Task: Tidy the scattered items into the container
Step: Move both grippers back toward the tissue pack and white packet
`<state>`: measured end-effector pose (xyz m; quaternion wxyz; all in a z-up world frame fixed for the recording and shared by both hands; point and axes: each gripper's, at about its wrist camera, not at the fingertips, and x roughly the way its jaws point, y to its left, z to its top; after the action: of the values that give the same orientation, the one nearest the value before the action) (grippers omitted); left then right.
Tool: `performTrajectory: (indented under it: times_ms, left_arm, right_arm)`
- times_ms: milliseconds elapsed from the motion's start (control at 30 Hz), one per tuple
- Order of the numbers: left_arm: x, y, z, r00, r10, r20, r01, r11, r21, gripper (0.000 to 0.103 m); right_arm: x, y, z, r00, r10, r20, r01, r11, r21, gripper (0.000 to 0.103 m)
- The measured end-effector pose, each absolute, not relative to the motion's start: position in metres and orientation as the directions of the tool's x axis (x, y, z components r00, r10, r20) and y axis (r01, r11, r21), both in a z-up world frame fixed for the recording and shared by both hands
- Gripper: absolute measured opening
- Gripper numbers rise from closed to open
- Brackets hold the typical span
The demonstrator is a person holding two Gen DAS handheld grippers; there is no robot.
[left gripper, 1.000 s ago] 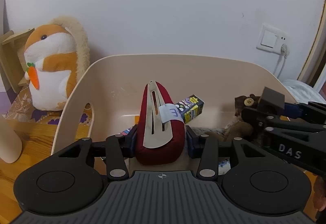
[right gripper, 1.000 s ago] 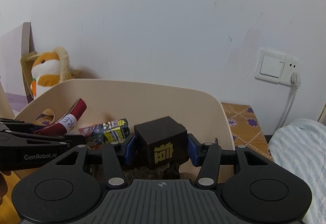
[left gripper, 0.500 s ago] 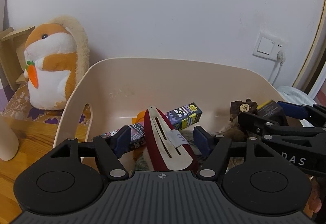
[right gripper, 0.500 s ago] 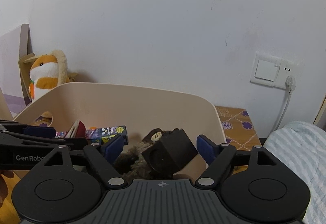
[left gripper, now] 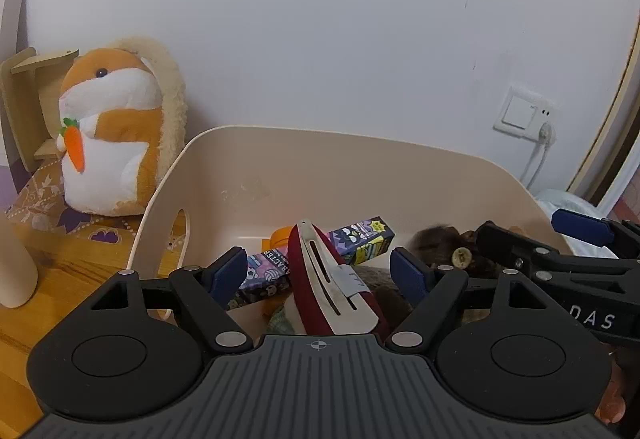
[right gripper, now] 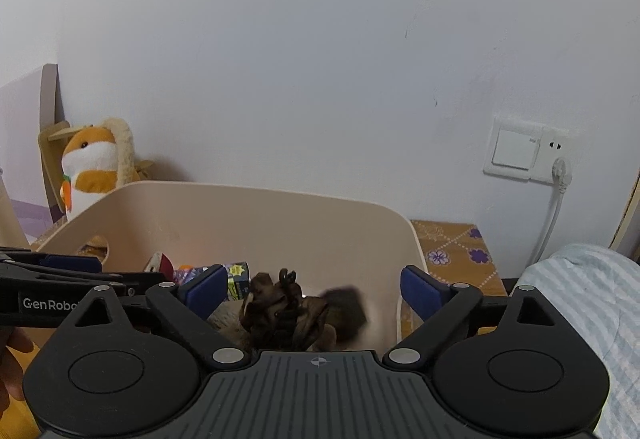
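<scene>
The cream container (left gripper: 320,139) fills the middle of both views. My left gripper (left gripper: 318,271) hangs over it, jaws opening; the red hair clip (left gripper: 332,279) with its silver plate lies loose between them, touching neither pad, on a patterned box (left gripper: 360,239). My right gripper (right gripper: 312,285) is also opening over the container (right gripper: 260,195). The black cube (right gripper: 344,309) is blurred below it, free of the pads, beside a brown hair claw (right gripper: 280,307). Each gripper shows at the edge of the other's view: the right gripper (left gripper: 560,251) and the left gripper (right gripper: 60,271).
A hamster plush (left gripper: 108,131) sits against the wall left of the container on a patterned cloth. A wall switch and socket (left gripper: 524,115) with a white cable are at right. Striped bedding (right gripper: 580,299) lies right of the container. A cream object (left gripper: 12,271) stands on the wooden table.
Both grippers went from shut to wide apart. The red clip dropped from the left jaws into the container. The black cube left the right jaws and tumbled onto the brown items.
</scene>
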<state>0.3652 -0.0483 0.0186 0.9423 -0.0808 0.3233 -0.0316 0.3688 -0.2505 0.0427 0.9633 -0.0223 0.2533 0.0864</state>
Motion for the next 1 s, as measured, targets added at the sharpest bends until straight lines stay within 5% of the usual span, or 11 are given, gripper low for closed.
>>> performTrajectory:
  times_ms: [1000]
  left_arm:
    - [0.261, -0.032, 0.059, 0.855, -0.054, -0.516, -0.013, 0.992, -0.126, 0.081]
  right_arm:
    - [0.284, -0.233, 0.081, 0.900, 0.178, -0.399, -0.210, 0.977, -0.038, 0.102]
